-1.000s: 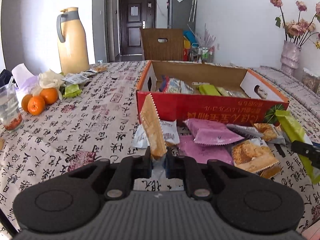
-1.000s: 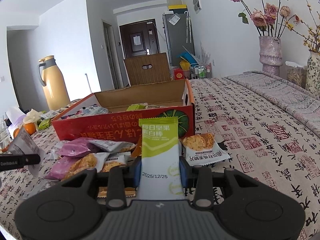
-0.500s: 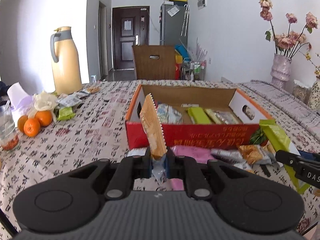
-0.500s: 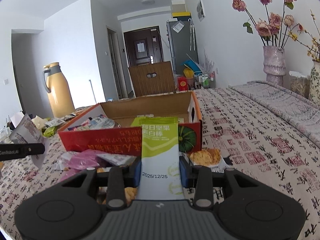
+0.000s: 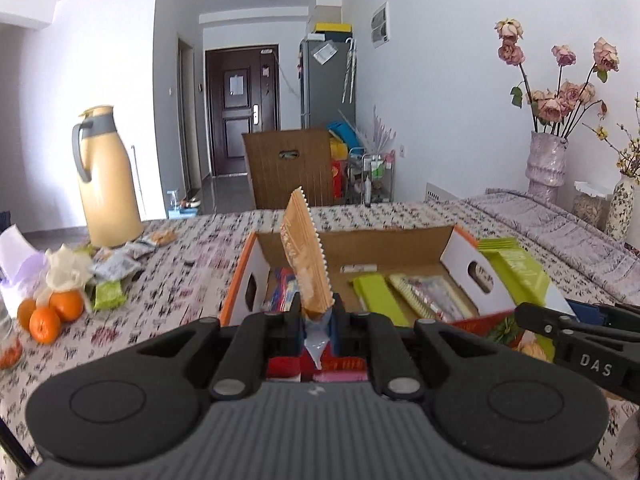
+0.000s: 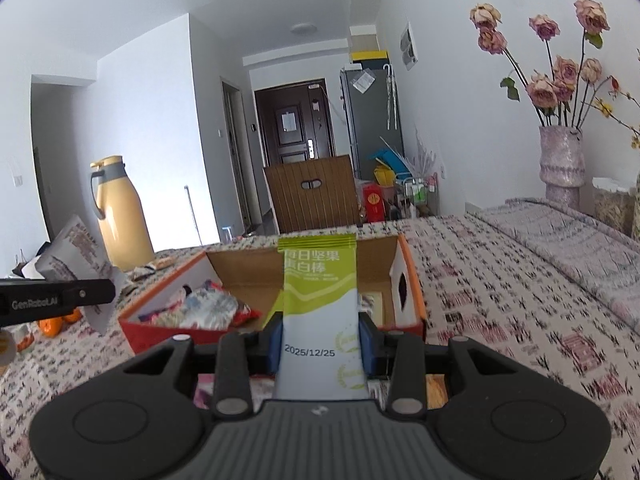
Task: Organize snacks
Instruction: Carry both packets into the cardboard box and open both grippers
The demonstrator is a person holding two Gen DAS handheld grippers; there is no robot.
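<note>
My left gripper (image 5: pixel 317 320) is shut on an orange snack packet (image 5: pixel 306 256), held upright above the near wall of the red cardboard box (image 5: pixel 460 246). My right gripper (image 6: pixel 320 334) is shut on a green-and-white nut bar packet (image 6: pixel 318 300), held upright over the box's (image 6: pixel 412 280) near right side. The box holds green packets (image 5: pixel 378 294), a ridged bar and colourful packets (image 6: pixel 208 308) on its left. The right gripper and its green packet (image 5: pixel 516 268) show at the right of the left wrist view. The left gripper and its packet (image 6: pixel 80 256) show at the left of the right wrist view.
A yellow thermos (image 5: pixel 106 184), oranges (image 5: pixel 52 312) and small packets (image 5: pixel 116 268) sit at the table's left. Vases with dried roses (image 5: pixel 546 160) stand at the far right. A wooden chair back (image 5: pixel 288 172) is behind the table. Loose snacks lie under the grippers, mostly hidden.
Both grippers have risen and moved forward with their packets, from above the loose snack pile to over the box's near wall. The box interior now shows more from above.
</note>
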